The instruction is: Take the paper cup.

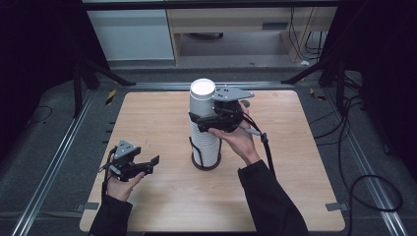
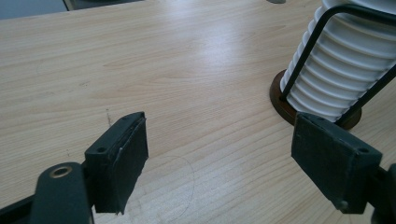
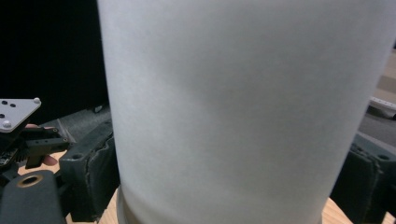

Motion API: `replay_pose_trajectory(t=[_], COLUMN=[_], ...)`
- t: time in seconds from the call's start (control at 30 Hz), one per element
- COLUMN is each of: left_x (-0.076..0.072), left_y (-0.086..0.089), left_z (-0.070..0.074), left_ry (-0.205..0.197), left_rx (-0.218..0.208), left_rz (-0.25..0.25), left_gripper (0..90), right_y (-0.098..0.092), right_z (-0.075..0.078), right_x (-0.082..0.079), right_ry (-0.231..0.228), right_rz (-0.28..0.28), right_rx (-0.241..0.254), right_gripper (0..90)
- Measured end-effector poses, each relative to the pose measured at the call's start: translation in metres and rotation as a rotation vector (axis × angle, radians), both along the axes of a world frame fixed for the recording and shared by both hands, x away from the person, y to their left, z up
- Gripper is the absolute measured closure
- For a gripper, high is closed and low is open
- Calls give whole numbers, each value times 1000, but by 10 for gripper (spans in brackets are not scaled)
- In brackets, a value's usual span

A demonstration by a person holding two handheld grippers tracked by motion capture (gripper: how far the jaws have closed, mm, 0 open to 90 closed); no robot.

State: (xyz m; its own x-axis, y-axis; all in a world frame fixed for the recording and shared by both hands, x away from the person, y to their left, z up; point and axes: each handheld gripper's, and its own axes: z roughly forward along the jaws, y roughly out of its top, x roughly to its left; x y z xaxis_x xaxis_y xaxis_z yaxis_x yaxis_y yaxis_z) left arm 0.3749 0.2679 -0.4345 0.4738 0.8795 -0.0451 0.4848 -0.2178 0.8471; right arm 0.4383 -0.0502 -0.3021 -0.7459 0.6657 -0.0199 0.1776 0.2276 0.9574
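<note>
A tall stack of white paper cups [image 1: 206,145], upside down, stands in a black wire holder on a round brown base [image 2: 279,100] at the table's middle. The top cup [image 1: 201,96] rises above the rest, and it shows close up as a white wall [image 3: 243,107]. My right gripper [image 1: 203,119] is shut on this top cup, one jaw on each side of it. My left gripper [image 1: 150,165] rests low over the table at the front left, open, with nothing between its jaws [image 2: 219,154]. The ribbed stack [image 2: 336,70] stands to its right.
The wooden table [image 1: 162,123] has bare room to the left, right and front of the holder. Metal rails [image 1: 54,152] and black cables [image 1: 354,177] run along the floor on both sides. The left gripper's grey plate [image 3: 16,112] is seen beyond the cup.
</note>
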Motion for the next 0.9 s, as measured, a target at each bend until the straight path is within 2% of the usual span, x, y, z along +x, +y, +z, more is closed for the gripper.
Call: replay_pose_trajectory(t=[0.17,0.27,0.43,0.63,0.9], left_x=[0,0,0,0,0], left_y=[0,1,0,1,1], left_z=[0,0,0,0,1], left_ry=[3,4,5,6,4], left_rx=[-2,-4,-2,-7,-7], left_rz=[1,4,0,1,-1], left_gripper=[180,180,180,181,181], right_y=[-1,-6,-4,-4,-9], right_z=[1,8,16,22,42], right_x=[0,-1,-3,-3,-5], right_ry=[-6,-7,-25,-26,-59], right_rz=[5,22,17,27,25], right_rx=[8,56,10,28,30], right_gripper=[116,119,121,122,124])
